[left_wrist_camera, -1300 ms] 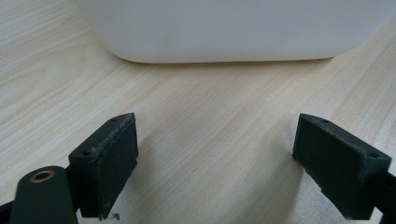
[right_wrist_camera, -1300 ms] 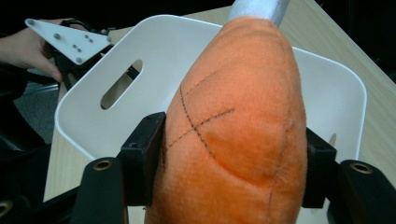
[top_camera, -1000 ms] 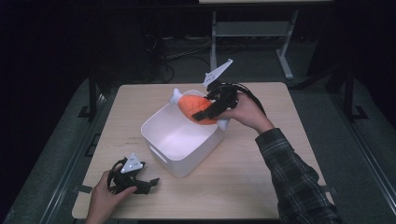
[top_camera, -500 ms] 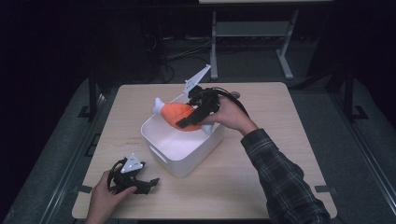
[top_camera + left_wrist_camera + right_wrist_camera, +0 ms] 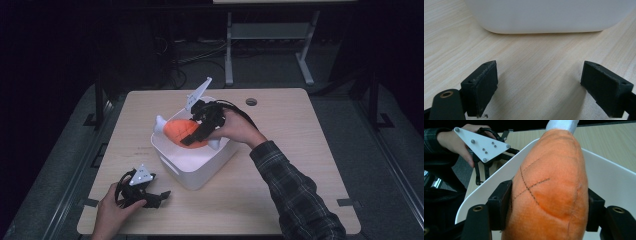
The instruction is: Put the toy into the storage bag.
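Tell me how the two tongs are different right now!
The right tongs are squeezed shut on the orange plush toy, while the left tongs are wide open and hold nothing. The right tongs are up over the white bin, tilted downward; the left tongs rest low on the wooden table, beside the bin's near corner. Both have black jaws, and a hand holds each.

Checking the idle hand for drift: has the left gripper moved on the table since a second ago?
No. The left gripper sits at the same spot near the table's front-left edge, same gap from the white bin.
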### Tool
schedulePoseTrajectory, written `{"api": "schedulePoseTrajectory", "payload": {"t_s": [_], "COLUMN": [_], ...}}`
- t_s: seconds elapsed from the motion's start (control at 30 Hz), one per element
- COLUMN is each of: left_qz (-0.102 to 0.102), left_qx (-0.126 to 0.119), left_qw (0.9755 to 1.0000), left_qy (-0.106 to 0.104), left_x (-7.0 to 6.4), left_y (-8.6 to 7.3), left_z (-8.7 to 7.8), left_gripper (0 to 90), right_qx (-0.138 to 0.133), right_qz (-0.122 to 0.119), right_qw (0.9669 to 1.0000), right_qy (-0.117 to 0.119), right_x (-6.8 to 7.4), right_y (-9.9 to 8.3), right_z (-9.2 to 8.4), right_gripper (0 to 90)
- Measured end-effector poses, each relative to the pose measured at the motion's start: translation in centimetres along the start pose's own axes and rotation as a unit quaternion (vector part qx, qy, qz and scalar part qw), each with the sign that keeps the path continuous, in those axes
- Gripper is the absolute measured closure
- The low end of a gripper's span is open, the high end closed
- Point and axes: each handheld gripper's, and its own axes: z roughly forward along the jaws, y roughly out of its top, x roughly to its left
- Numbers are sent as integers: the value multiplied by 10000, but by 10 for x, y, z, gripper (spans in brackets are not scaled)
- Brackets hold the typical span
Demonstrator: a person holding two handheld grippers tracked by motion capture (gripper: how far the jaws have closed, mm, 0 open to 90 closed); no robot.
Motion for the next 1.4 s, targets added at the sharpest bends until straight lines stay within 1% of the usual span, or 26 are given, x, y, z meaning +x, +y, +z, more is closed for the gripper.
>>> {"api": "schedulePoseTrajectory", "payload": {"t_s": [0.27,0.4,0.67,0.77,0.87,1.0,1.1,1.3,1.4], "left_qz": [1,1,-1,-1,1,0,-1,4,0], "left_qx": [0,0,0,0,1,1,-1,1,0], "left_qw": [10000,10000,10000,10000,10000,10000,10000,10000,10000], "left_qy": [0,2,-1,-1,0,0,-1,-1,0], "left_x": [0,0,0,0,0,0,0,0,0], "left_y": [0,0,0,0,0,0,0,0,0], "left_z": [0,0,0,0,0,0,0,0,0], "left_gripper": [132,132,132,132,133,132,132,132,132], "right_qx": [197,240,349,403,427,412,411,325,322], "right_qz": [-91,-129,-110,-152,-133,-128,-125,-86,-116], "right_qw": [9998,9996,9993,9991,9990,9991,9991,9994,9994], "right_qy": [0,0,22,1,-8,-7,-36,-36,-52], "right_x": [2,3,2,2,3,3,4,4,4], "right_y": [1,0,-5,-6,-6,-6,-5,-4,-4], "right_z": [12,16,21,24,25,27,27,24,23], "right_gripper": [357,355,349,342,339,333,305,300,300]}}
